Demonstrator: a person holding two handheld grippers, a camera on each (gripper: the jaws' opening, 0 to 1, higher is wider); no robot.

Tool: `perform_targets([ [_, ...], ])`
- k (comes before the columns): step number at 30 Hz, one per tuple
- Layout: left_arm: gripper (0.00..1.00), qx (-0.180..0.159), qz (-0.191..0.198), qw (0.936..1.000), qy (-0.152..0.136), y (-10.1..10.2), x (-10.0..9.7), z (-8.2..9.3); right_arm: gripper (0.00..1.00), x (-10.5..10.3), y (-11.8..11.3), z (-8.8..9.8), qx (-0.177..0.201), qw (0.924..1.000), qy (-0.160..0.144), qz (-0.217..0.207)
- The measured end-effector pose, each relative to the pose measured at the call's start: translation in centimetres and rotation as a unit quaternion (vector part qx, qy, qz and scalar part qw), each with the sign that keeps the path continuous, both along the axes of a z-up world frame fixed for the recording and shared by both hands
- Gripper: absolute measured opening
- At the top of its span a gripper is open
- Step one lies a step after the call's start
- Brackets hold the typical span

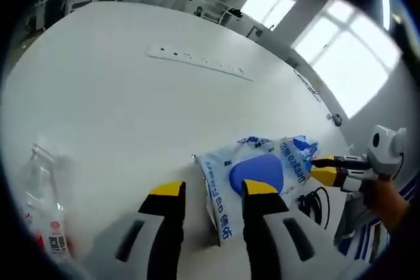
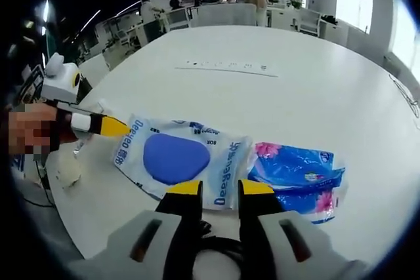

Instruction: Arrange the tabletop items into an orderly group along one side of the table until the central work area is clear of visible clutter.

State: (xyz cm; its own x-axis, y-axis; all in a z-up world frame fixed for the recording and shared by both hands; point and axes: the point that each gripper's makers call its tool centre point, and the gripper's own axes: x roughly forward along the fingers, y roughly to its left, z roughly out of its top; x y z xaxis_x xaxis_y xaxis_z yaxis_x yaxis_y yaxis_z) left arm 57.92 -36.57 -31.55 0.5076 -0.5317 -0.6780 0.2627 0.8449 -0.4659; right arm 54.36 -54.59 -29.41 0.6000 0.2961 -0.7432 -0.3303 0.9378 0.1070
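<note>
In the left gripper view, the left gripper (image 1: 213, 189) is parted, its jaws on either side of the edge of one white pack with a blue oval (image 1: 246, 181) lying on the white worktop (image 1: 131, 96). One clear plastic bottle (image 1: 42, 208) stands at the left. The right gripper (image 1: 321, 168) touches the pack's far end.

In the right gripper view, the right gripper (image 2: 220, 189) is released at the pack's edge, one blue floral pack (image 2: 298, 172) just beside it.

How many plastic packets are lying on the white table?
2. A white packet with a blue oval lies at the table's near edge, ahead of the right claw. A blue packet with pink flowers lies right beside it. More might lie out of view.
</note>
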Motion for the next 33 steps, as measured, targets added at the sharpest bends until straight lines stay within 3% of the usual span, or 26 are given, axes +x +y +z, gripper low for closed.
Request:
perform_targets([
  [13, 0.56, 0.000, -0.012, 0.9997, -0.020, 0.2, -0.4, 1.5, 0.30, 0.1, 0.9, 1.7, 0.017, 0.9996, -0.015, 0.015],
  [33, 0.70, -0.011, -0.020, 0.9986, -0.048, 1.3, -1.2, 4.6, 0.46, -0.3, 2.8, 5.2, 0.056, 0.9962, -0.039, 0.054],
])
